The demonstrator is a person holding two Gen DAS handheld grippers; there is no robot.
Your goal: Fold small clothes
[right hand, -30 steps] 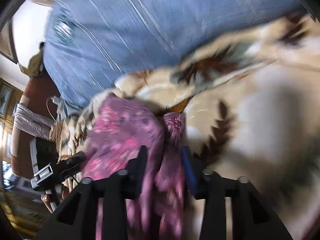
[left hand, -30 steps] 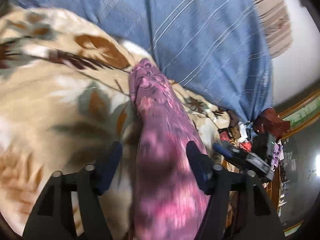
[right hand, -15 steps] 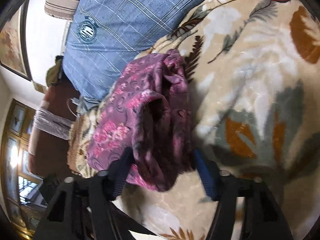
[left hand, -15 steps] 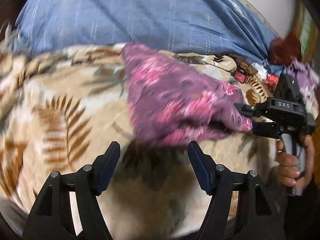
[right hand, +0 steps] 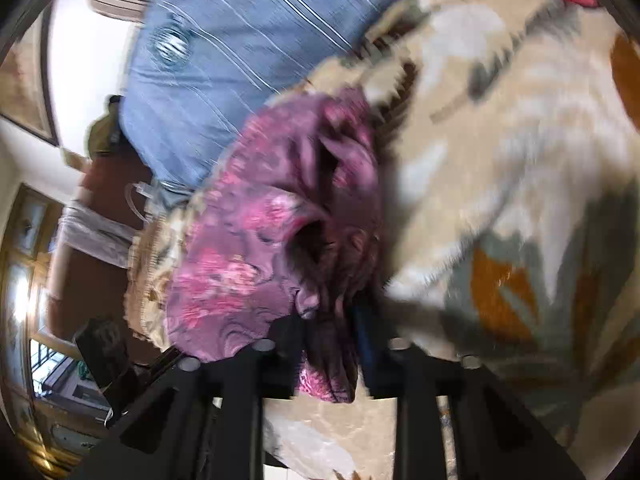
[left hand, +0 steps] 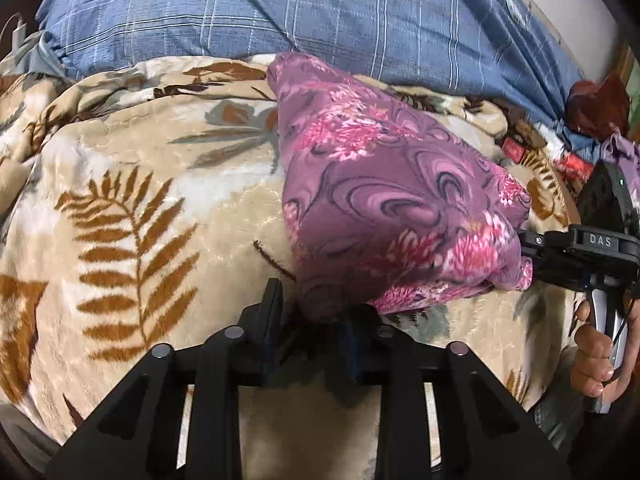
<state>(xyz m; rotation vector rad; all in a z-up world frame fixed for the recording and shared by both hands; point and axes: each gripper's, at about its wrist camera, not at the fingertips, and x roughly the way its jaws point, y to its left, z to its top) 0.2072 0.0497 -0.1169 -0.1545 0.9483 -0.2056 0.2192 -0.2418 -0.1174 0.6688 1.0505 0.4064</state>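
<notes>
A purple and pink floral garment [left hand: 384, 200] lies on a beige leaf-print blanket [left hand: 132, 208]. My left gripper [left hand: 314, 316] is shut on the garment's near left corner. My right gripper [left hand: 532, 252] shows at the right of the left wrist view, shut on the garment's near right corner. In the right wrist view the garment [right hand: 256, 248] is bunched and its edge is pinched in my right gripper [right hand: 332, 340]. That view is blurred.
A large blue plaid pillow [left hand: 320, 12] lies behind the garment and also shows in the right wrist view [right hand: 240, 40]. Red and purple clutter [left hand: 576, 160] sits at the blanket's right edge. Wooden furniture and a window [right hand: 28, 280] stand at the left.
My left gripper was open half a second ago and has shut on the garment's near left corner. My right gripper has shut on the opposite corner. The garment now lies spread between them.
</notes>
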